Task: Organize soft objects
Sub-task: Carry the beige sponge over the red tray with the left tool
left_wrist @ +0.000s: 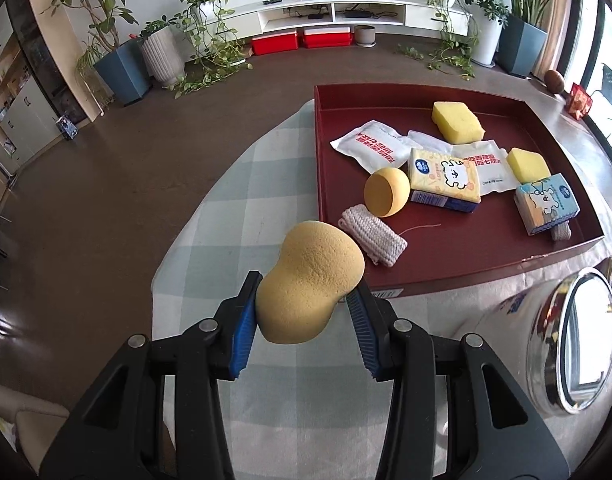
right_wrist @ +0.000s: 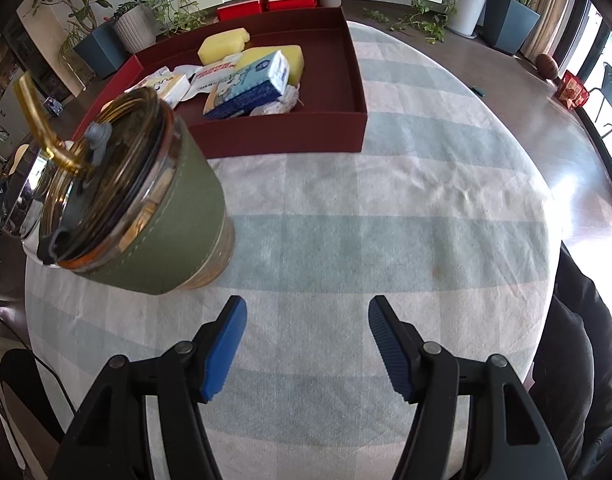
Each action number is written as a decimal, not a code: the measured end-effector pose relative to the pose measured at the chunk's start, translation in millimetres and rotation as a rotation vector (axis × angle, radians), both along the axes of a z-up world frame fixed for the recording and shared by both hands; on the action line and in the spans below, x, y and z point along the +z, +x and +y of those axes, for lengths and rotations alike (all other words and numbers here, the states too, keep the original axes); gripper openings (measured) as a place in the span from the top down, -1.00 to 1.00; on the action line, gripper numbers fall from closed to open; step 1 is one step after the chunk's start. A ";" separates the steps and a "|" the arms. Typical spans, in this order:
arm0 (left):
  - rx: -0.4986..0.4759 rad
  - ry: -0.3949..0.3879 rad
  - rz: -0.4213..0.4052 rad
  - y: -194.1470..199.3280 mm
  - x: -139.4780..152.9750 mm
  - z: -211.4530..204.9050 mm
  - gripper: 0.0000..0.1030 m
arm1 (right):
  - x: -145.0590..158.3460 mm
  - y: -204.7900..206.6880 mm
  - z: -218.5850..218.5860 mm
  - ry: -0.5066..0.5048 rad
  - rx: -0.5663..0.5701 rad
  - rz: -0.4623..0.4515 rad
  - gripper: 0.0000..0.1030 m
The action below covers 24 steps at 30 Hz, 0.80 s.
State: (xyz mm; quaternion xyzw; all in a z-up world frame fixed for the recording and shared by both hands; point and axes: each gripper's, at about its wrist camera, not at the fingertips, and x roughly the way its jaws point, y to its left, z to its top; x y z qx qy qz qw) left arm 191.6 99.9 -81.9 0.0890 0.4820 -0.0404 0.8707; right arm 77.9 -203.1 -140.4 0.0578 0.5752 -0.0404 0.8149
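My left gripper [left_wrist: 306, 300] is shut on a tan gourd-shaped makeup sponge [left_wrist: 306, 284] and holds it above the checked tablecloth, just short of the near left corner of the dark red tray [left_wrist: 446, 276]. In the tray lie a second round tan sponge [left_wrist: 386, 192], two yellow sponges [left_wrist: 458, 122], tissue packs [left_wrist: 444, 180], white wipe packets [left_wrist: 372, 144] and a white knitted cloth [left_wrist: 372, 242]. My right gripper [right_wrist: 306, 344] is open and empty over the tablecloth, well short of the tray [right_wrist: 289, 136].
A green-sleeved tumbler with an amber lid and straw [right_wrist: 145, 216] stands left of my right gripper. A shiny round-lidded jar [left_wrist: 562, 340] lies to the right of my left gripper. The table edge [left_wrist: 193, 216] drops to the floor on the left.
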 end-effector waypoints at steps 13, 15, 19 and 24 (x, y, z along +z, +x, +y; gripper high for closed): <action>-0.084 0.007 0.029 43.8 -14.2 -39.8 0.21 | 35.9 83.7 -14.1 -0.023 0.044 -0.075 0.76; -0.098 0.006 0.031 48.9 -15.6 -45.8 0.21 | 34.6 98.3 -11.2 -0.030 0.064 -0.069 0.79; -0.136 0.009 0.045 57.9 -19.2 -59.8 0.21 | 34.8 125.8 1.4 -0.045 0.115 -0.074 0.80; -0.180 0.010 0.062 64.0 -23.3 -75.3 0.20 | 31.8 149.4 18.0 -0.006 0.168 -0.069 0.81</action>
